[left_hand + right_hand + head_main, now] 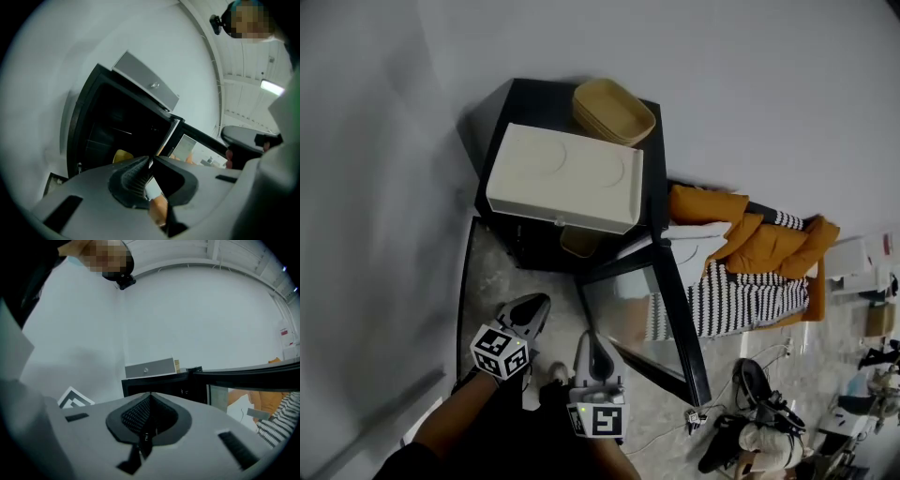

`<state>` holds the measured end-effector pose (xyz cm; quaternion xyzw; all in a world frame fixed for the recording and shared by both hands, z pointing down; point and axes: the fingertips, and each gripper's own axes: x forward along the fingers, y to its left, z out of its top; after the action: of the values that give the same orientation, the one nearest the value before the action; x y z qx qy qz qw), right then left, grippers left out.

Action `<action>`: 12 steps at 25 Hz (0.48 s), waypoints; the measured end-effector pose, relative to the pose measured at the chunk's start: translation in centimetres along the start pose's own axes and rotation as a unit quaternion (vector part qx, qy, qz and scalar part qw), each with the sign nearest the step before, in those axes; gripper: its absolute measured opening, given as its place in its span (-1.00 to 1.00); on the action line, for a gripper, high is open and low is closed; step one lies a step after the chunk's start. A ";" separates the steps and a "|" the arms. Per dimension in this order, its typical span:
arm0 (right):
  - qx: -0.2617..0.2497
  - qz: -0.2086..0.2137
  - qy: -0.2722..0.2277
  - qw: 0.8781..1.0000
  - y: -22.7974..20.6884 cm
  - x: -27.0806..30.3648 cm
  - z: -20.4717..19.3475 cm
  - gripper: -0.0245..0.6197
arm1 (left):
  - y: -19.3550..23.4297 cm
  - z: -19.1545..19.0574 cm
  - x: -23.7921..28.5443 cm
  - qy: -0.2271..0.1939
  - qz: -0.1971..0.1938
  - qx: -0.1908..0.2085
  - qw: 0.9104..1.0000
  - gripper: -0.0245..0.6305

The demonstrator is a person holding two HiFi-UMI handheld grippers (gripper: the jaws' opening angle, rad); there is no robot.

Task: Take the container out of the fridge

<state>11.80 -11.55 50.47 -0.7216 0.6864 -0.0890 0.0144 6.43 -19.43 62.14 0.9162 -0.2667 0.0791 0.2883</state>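
Nearest, both grippers are empty. The left gripper (149, 164) has its jaws pressed together with nothing between them, and so does the right gripper (150, 397). Both hang short of the fridge (534, 246), above the floor (492, 277). The only print on them is the black-and-white square markers on their cubes (499, 352), which carry no words.

Next comes the door (661, 323), already swung wide open, so that step looks done. Its glass bears no lettering that I can see.

Past it, the container (123, 156), a yellow shape, sits inside the dark fridge, well apart from either gripper. The main work is therefore all left: reaching in, closing on the container and bringing it out (I judge the task barely begun).

On the fridge top stand a white box (567, 178) and a tan basket (614, 111). Neither shows a readable label.

Farthest, a small red-and-white sticker (284, 332) on the wall is too small to read.
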 end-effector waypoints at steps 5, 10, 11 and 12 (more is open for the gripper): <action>0.003 -0.001 0.012 1.000 -1.1 1.3 -2.3 -0.92 | 3.5 -2.9 4.3 0.023 0.001 -0.042 0.999 -0.84; 0.007 0.006 0.024 1.000 -1.8 2.3 -3.6 -0.92 | 6.7 -5.4 8.1 0.032 0.007 -0.119 0.992 -0.58; 0.008 0.008 0.024 1.000 -1.8 2.5 -3.6 -0.92 | 7.3 -5.9 8.9 0.033 0.006 -0.134 0.990 -0.55; 0.011 0.010 0.022 1.000 -1.8 2.7 -3.6 -0.92 | 7.9 -6.4 9.6 0.034 0.003 -0.150 0.988 -0.50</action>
<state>13.19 -13.75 54.61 -0.7125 0.6926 -0.1121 0.0078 10.40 -25.46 74.08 0.8585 -0.2683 0.0706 0.4313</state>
